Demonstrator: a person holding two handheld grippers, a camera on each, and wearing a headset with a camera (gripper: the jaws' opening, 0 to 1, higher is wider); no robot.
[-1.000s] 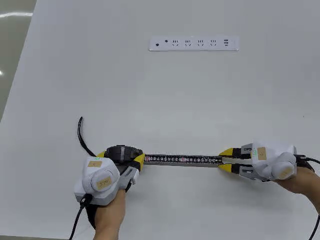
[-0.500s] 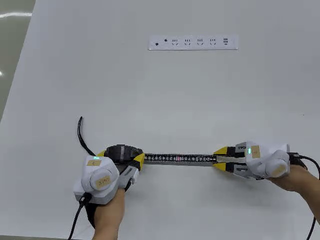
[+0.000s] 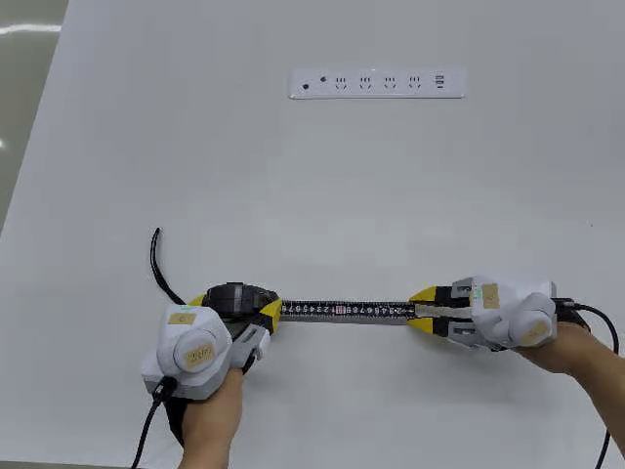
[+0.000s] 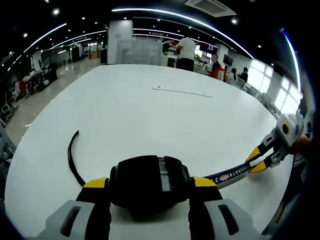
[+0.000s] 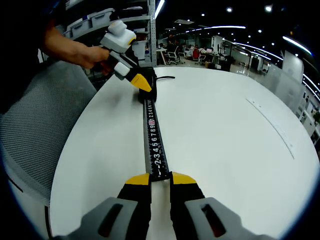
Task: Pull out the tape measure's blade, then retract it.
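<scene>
A tape measure (image 3: 241,295) drawn out between both grippers on the white table (image 3: 293,186).
Near left, the left gripper (image 3: 237,305) is clamped on its black case; the blade (image 3: 342,311) runs flat rightward to the right gripper (image 3: 422,310), closed on the blade's tip.

We see the left tool (image 3: 236,305) clamped around the black tape measure case (image 3: 239,295) on the white surface (image 3: 293,195). The blade (image 3: 342,310) runs flat to the right tool (image 3: 422,310), which pinches its end. A black strap (image 3: 156,262) curls just left of the case, and a white power strip (image 3: 376,83) lies well beyond.
</scene>
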